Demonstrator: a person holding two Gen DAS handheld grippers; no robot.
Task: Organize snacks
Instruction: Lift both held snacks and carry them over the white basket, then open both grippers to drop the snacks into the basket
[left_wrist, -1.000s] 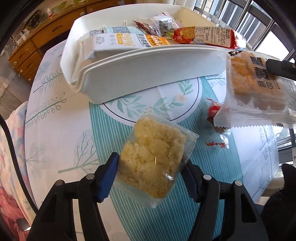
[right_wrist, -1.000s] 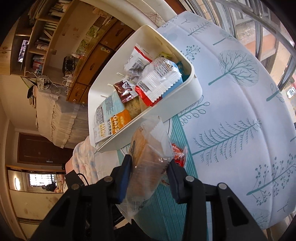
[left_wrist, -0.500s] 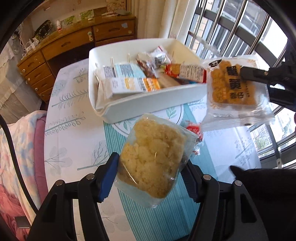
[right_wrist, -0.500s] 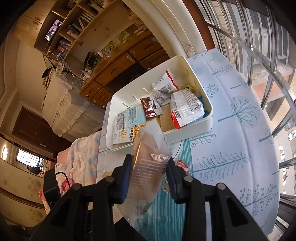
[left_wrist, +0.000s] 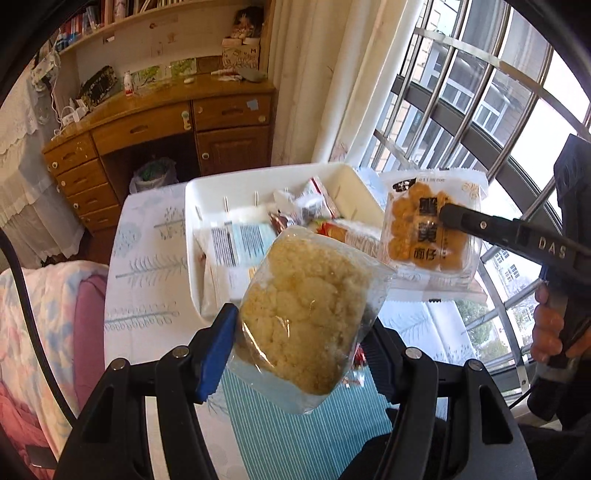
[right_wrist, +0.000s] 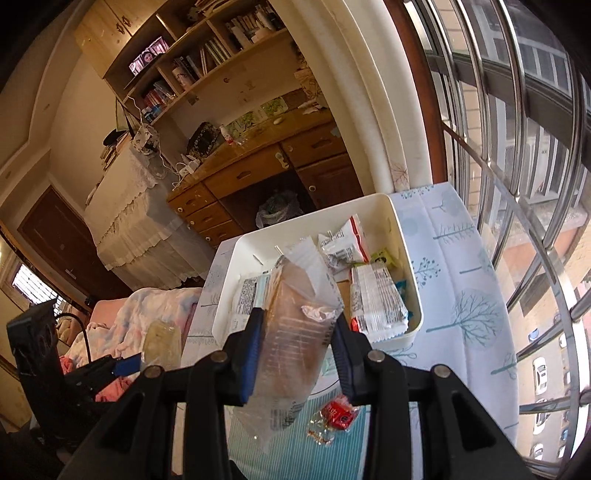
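We are gripping a clear packet of pale crumbly cake (left_wrist: 306, 314) in our left gripper (left_wrist: 295, 354), the blue pads (left_wrist: 218, 350) pressing on both of its sides so that the packet is standing tilted above the jaws. Just past its right edge, a second packet, orange biscuits under black printed characters (left_wrist: 428, 229), is hanging in the air, pinched by the black fingers (left_wrist: 476, 225) of our right gripper, which are reaching in from the right with a hand (left_wrist: 550, 332) wrapped around the handle. Seen from its own camera, the right gripper (right_wrist: 299, 354) is clamping that same packet (right_wrist: 295, 332) edge-on between its pads, the crimped end pointing away from us.

Beyond both grippers and below them, the white bin (right_wrist: 402, 254) is sitting on the tablecloth with tree prints (right_wrist: 472, 314), already holding several wrapped snacks: a red and white pouch (right_wrist: 376, 299), a pale blue packet (left_wrist: 236, 240) and small silver sachets (right_wrist: 343, 243). Underneath the right gripper, a small red wrapped sweet (right_wrist: 338, 411) is lying on the striped teal part of the cloth. Farther off, a wooden desk with drawers (left_wrist: 155, 129) is standing against the wall, and barred windows (left_wrist: 480, 92) are curving round to the right.
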